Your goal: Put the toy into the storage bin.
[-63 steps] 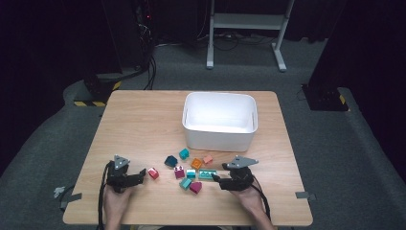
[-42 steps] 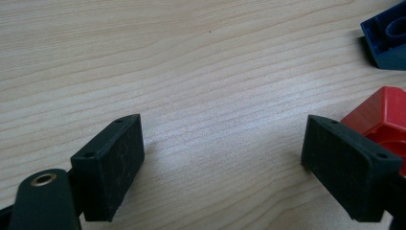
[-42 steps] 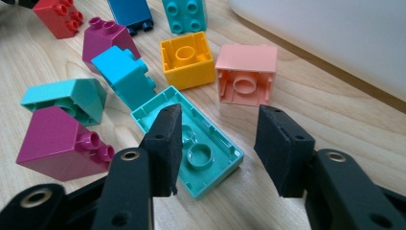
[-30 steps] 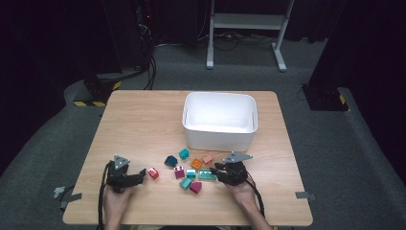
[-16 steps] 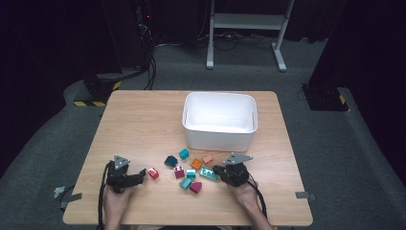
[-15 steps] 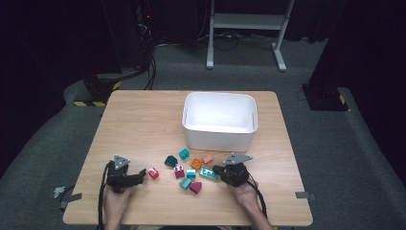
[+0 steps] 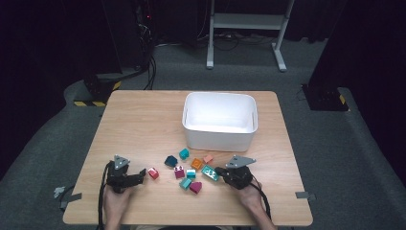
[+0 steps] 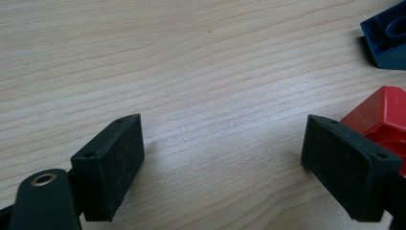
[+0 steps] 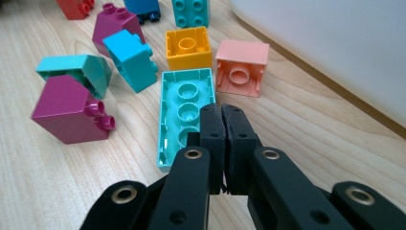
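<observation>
I had the table (image 7: 143,120) in front of me, with the white bin (image 7: 219,122) sitting toward its far side, right of centre. Between the bin and my hands lay the scatter of bricks.

My left gripper (image 7: 139,176) rested on the table at the near left, jaws spread wide with bare wood between them. In the left gripper view a red brick (image 8: 383,115) sat just past the outer face of one jaw, touching it or nearly so; I could not tell which. A dark blue brick (image 8: 390,36) lay farther off.

My right gripper (image 7: 219,171) sat at the near right, pointing into the scatter. Its jaws had just been closing, and in the right gripper view the pads stood pressed together, tips over the near end of the long teal brick (image 9: 184,112). That brick lay hollow side up. Whether the pads pinched its thin wall or merely met above it, I could not tell.

Around the teal brick, in that same view: a peach brick (image 9: 241,67) just beside it toward the bin, a yellow brick (image 9: 187,47) at its far end, a light blue brick (image 9: 130,58) alongside, and a magenta brick (image 9: 69,111) with a teal wedge (image 9: 74,71) leaning against it.
</observation>
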Tool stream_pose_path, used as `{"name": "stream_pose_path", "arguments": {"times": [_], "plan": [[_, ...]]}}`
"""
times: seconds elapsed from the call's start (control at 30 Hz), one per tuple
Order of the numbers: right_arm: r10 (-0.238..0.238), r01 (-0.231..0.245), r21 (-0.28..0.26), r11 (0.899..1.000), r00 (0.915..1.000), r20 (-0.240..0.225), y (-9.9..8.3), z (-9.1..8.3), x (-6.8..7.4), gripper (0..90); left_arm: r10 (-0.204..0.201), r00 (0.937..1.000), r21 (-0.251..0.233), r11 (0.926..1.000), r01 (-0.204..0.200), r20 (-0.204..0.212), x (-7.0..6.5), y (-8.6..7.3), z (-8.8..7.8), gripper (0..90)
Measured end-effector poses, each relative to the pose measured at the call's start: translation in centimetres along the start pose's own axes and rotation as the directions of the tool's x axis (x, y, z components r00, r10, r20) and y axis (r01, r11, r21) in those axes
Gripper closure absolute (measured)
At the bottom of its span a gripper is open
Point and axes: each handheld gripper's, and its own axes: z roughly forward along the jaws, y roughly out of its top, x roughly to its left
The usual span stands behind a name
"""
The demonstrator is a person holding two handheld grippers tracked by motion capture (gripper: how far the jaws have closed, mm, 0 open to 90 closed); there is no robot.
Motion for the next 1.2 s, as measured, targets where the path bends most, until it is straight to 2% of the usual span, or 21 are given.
{"name": "stream_pose_path", "arguments": {"times": [0.4,0.67,0.8,1.2], "plan": [[0.009,-0.009,-0.020,1.000,0.9999,0.014,0.3,-1.8,-0.6,88.2,0.000,1.0000,0.000,1.0000,0.000,0.000,0.0,0.0,0.0,14.8],[0.018,-0.017,-0.060,0.998,0.9997,0.019,1.1,-3.5,-1.0,88.4,0.000,1.0000,0.000,1.0000,0.000,0.000,0.0,0.0,0.0,14.8],[0.032,-0.031,-0.069,0.997,0.9995,0.007,1.4,-4.0,-1.4,88.4,0.000,1.0000,0.000,1.0000,0.000,0.000,0.0,0.0,0.0,14.8],[0.031,-0.032,-0.078,0.996,0.9995,-0.011,2.1,-4.9,-1.7,88.4,0.000,1.0000,0.000,1.0000,0.000,0.000,0.0,0.0,0.0,14.8]]}}
